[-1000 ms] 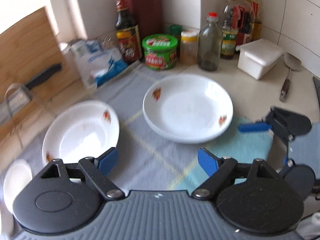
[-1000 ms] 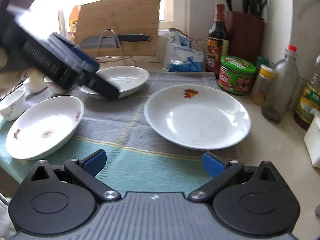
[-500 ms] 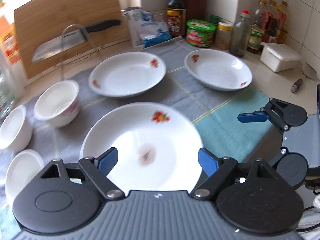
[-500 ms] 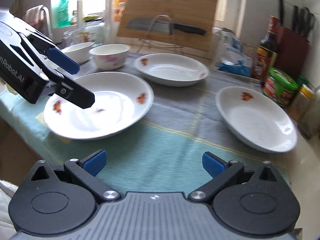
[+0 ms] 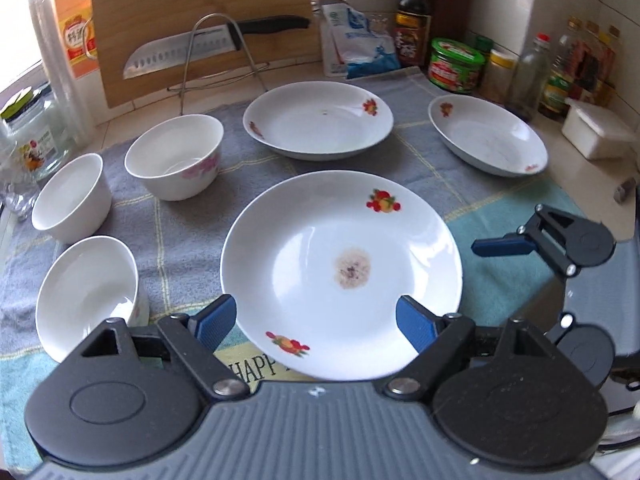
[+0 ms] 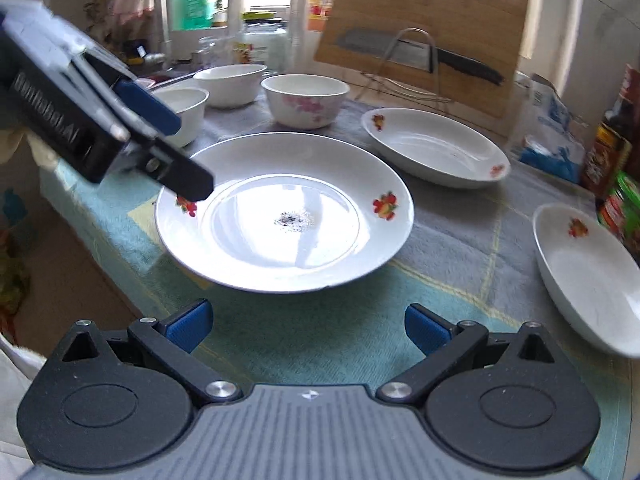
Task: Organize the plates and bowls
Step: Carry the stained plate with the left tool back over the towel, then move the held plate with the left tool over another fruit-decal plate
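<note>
Both tools gape — left tool (image 5: 316, 322) over stained plate (image 5: 340, 272).

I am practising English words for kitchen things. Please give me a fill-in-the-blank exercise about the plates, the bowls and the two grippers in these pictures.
1. The number of bowls standing left of the near plate is ____.
2. The kitchen knife rests on a wire rack in front of a wooden cutting ____.
3. The bowl with pink flowers stands on a grey ____.
4. The left gripper and the right gripper both have their jaws ____.

Missing words: three; board; cloth; open
</note>
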The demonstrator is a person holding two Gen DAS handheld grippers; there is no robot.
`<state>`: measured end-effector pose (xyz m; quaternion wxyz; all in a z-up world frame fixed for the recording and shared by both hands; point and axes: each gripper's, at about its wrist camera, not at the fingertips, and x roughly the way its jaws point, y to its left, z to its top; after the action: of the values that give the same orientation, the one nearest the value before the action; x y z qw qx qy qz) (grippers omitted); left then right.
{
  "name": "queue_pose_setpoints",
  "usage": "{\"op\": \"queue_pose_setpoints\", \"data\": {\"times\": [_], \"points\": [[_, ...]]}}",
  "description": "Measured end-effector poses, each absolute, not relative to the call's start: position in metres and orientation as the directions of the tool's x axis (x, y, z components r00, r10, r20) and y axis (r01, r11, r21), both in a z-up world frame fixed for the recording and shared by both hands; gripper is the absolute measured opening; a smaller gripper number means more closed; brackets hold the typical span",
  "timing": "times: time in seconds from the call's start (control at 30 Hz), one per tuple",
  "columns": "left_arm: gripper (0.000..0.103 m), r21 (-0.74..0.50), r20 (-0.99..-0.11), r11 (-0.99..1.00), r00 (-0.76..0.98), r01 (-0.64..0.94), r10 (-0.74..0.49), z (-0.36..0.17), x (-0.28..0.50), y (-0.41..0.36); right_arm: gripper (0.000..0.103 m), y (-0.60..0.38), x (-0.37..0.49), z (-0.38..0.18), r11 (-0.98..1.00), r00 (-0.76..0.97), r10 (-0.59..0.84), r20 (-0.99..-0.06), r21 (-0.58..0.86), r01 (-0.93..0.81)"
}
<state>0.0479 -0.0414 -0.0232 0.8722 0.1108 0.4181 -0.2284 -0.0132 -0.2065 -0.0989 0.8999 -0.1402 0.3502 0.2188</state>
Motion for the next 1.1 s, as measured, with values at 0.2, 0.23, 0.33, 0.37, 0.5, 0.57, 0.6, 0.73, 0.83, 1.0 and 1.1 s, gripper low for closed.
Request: {"op": "queue_pose_setpoints", "data": {"times": [0.2, 0.23, 0.33, 0.37, 0.5, 0.57, 0.6, 0.73, 0.83, 1.0, 1.1], "points": [[0.087, 0.029, -0.788, 0.891, 0.559, 0.452, -0.258, -0.023, 0.064, -0.051, 0.103, -0.211, 0.001, -0.103, 0.821, 0.626, 0.387, -0.677, -0.056, -0.568], [0.087, 0.027, -0.79, 0.894, 0.557, 0.448, -0.255, -0.023, 0.067, -0.051, 0.103, -0.211, 0.003, -0.104, 0.816, 0.619, 0.401, -0.676, -0.044, -0.577], [0.087, 0.024, -0.798, 0.89, 0.545, 0.455, -0.258, -0.026, 0.076, -0.05, 0.103, -0.209, 0.005, -0.109, 0.799, 0.595, 0.434, -0.676, -0.018, -0.602], [0.087, 0.026, -0.801, 0.887, 0.54, 0.462, -0.258, -0.027, 0.079, -0.049, 0.103, -0.206, 0.004, -0.11, 0.795, 0.598, 0.429, -0.677, -0.031, -0.605], [0.087, 0.01, -0.81, 0.858, 0.507, 0.514, -0.294, -0.03, 0.095, -0.041, 0.103, -0.202, 0.002, -0.111, 0.799, 0.606, 0.425, -0.672, -0.036, -0.6], [0.087, 0.019, -0.812, 0.834, 0.496, 0.552, -0.309, -0.03, 0.104, -0.039, 0.103, -0.2, 0.001, -0.113, 0.811, 0.624, 0.417, -0.661, -0.039, -0.584], [0.087, 0.021, -0.813, 0.821, 0.488, 0.57, -0.318, -0.03, 0.108, -0.037, 0.103, -0.198, 0.001, -0.113, 0.819, 0.634, 0.41, -0.656, -0.041, -0.573], [0.087, -0.007, -0.821, 0.767, 0.434, 0.642, -0.37, -0.031, 0.126, -0.029, 0.103, -0.193, -0.001, -0.115, 0.853, 0.674, 0.378, -0.634, -0.043, -0.519], [0.086, -0.027, -0.828, 0.727, 0.392, 0.686, -0.4, -0.034, 0.138, -0.026, 0.103, -0.19, -0.003, -0.118, 0.875, 0.7, 0.353, -0.621, -0.046, -0.483], [0.085, -0.039, -0.844, 0.67, 0.335, 0.742, -0.419, -0.041, 0.153, -0.031, 0.103, -0.188, -0.003, -0.118, 0.89, 0.713, 0.33, -0.619, -0.046, -0.453], [0.084, -0.057, -0.859, 0.637, 0.288, 0.768, -0.423, -0.046, 0.158, -0.035, 0.103, -0.189, -0.006, -0.119, 0.892, 0.719, 0.33, -0.611, -0.047, -0.449]]}}
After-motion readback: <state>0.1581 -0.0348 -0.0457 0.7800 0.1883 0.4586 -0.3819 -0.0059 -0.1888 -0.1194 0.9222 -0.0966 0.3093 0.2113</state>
